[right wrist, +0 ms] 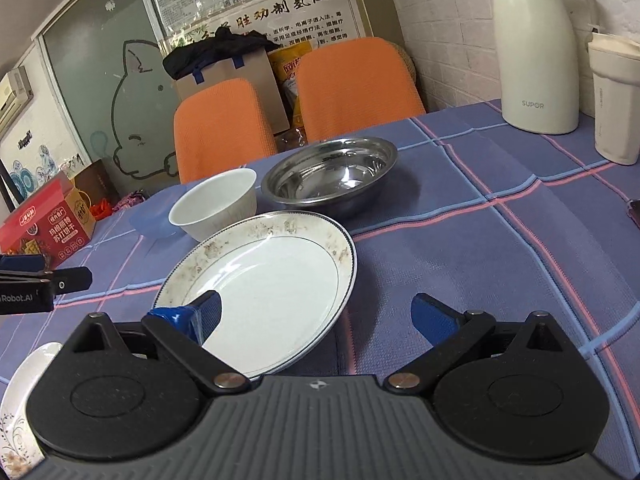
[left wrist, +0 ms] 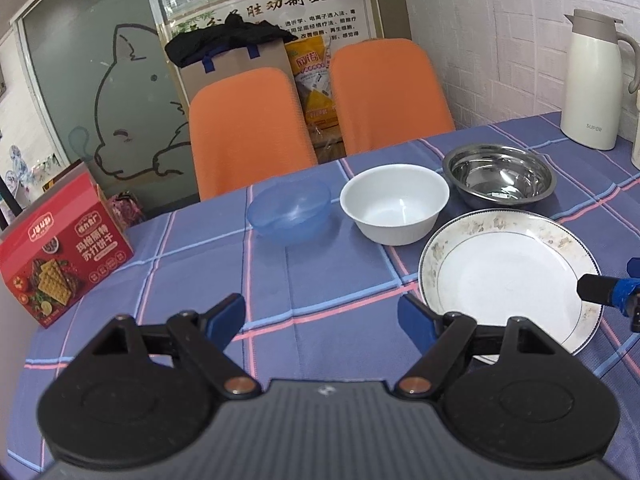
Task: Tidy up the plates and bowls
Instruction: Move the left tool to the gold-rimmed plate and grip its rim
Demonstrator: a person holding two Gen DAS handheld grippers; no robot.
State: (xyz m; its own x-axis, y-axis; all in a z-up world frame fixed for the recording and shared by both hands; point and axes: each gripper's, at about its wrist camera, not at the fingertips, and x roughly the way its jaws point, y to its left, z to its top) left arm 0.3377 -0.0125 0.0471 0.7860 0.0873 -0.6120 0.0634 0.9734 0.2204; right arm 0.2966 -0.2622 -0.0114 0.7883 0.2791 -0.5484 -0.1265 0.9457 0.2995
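Observation:
A large white plate (left wrist: 508, 280) (right wrist: 276, 280) with a patterned rim lies on the checked tablecloth. Behind it stand a white bowl (left wrist: 394, 204) (right wrist: 214, 204), a steel bowl (left wrist: 498, 176) (right wrist: 332, 174) and a translucent blue bowl (left wrist: 290, 212) (right wrist: 152, 222). My left gripper (left wrist: 322, 320) hovers open over bare cloth left of the plate, holding nothing. My right gripper (right wrist: 316, 316) is open over the plate's near right edge, its left finger above the plate, nothing held. A second white plate (right wrist: 20, 400) with a floral rim peeks out at the lower left.
A red cracker box (left wrist: 60, 256) (right wrist: 44, 228) sits at the table's left edge. A cream thermos jug (left wrist: 592, 84) (right wrist: 536, 48) and a white tumbler (right wrist: 614, 100) stand at the back right. Two orange chairs (left wrist: 248, 128) face the far side. A dark object (right wrist: 634, 210) lies at the right edge.

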